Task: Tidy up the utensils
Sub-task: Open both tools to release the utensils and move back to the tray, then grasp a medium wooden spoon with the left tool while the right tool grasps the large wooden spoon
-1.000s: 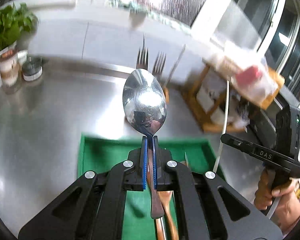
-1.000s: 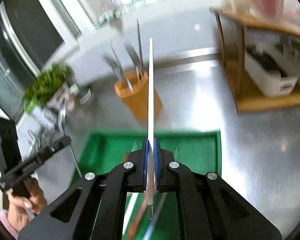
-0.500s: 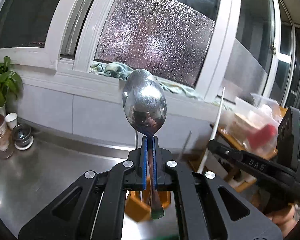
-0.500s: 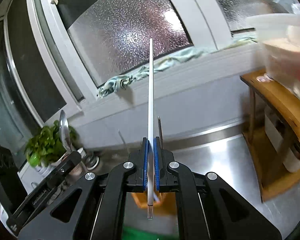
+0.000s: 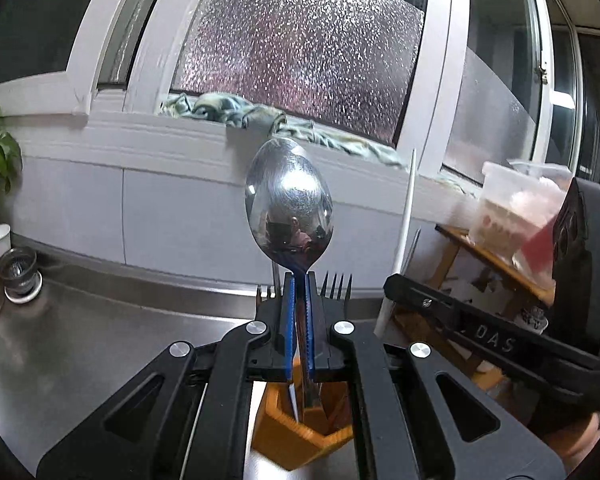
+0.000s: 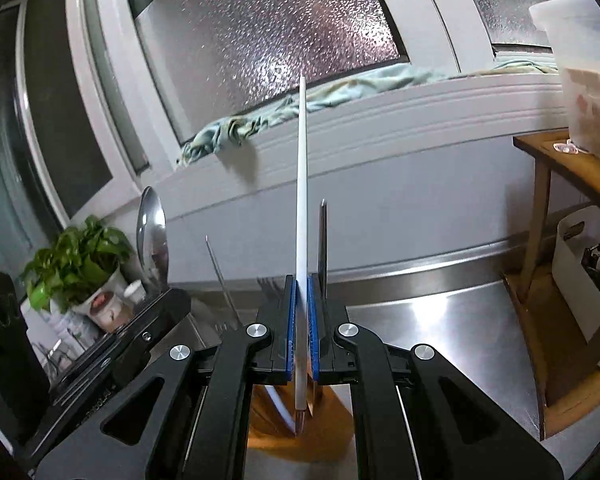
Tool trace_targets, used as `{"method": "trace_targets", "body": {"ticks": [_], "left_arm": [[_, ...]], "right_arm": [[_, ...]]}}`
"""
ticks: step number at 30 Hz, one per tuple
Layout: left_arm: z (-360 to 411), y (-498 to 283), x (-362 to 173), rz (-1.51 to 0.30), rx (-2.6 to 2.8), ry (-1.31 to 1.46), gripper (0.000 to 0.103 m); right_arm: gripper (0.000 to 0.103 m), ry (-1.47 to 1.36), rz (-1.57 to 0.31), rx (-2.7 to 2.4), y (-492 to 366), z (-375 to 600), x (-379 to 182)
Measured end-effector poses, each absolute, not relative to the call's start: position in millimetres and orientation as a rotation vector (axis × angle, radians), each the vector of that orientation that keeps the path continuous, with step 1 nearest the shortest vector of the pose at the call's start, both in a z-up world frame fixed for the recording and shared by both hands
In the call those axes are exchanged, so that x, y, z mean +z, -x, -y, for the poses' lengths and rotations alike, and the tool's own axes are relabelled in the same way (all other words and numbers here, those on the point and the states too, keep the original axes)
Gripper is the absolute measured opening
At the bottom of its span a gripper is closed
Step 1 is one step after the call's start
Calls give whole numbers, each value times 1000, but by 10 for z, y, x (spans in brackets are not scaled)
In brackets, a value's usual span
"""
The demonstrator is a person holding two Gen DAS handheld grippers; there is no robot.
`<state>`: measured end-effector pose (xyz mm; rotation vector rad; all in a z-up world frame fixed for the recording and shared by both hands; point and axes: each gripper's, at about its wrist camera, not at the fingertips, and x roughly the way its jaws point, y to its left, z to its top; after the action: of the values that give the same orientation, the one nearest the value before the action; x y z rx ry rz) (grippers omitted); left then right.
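Change: green tray lost from both views, orange holder (image 5: 300, 432) now beneath both claws | left gripper (image 5: 299, 312) clamped on spoon (image 5: 289, 204) | right gripper (image 6: 302, 320) clamped on white chopstick (image 6: 302, 200) | both judged poised for insertion.

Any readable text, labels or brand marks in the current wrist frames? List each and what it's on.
"DAS": raised letters on the black body of the right gripper, seen from the left wrist view.
Red print on the plant pot: too blurred to read.
Red marking on the clear plastic container on the wooden shelf: too blurred to read.
Nothing readable on the spoon, the white chopstick or the orange utensil holder.
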<state>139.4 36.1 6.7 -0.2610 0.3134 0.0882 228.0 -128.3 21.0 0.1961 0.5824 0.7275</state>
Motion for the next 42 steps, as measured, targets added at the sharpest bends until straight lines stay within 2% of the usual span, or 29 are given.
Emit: {"method": "trace_targets", "body": {"ticks": [6,20,27,31,33,38,40,42], "left_arm": [[-325,-1282,-107,-331,37,221,3],[-443,-1299,-359,-512,-13,305,6],[-477,-996,-326,-578,3,327,28],[-578,-691,-310,-663,-5,428,52],[-596,-603,-347,-762,-33,478,53],[-471,-478,-553,-1061,-93,528,51],[-414,-444,-659,-1160,-119,556,36],[-332,-424,-782,-1266,-149,583,31]], "right_arm": [[6,-161,-608,767,-2208,1329,73],[9,-140,-753,797,-2140,1359,-133],[10,-128,-823,759,-1946,1616,-88],[10,-112,-1007,779,-1801,1833,-108],[10,-66,-1160,801,-1673,1891,-199],[10,-11,-1390,811,-1316,2004,-396],[10,-73,-1514,825,-1211,2056,-537],[10,-116,-1611,807,-1128,2086,-687]]}}
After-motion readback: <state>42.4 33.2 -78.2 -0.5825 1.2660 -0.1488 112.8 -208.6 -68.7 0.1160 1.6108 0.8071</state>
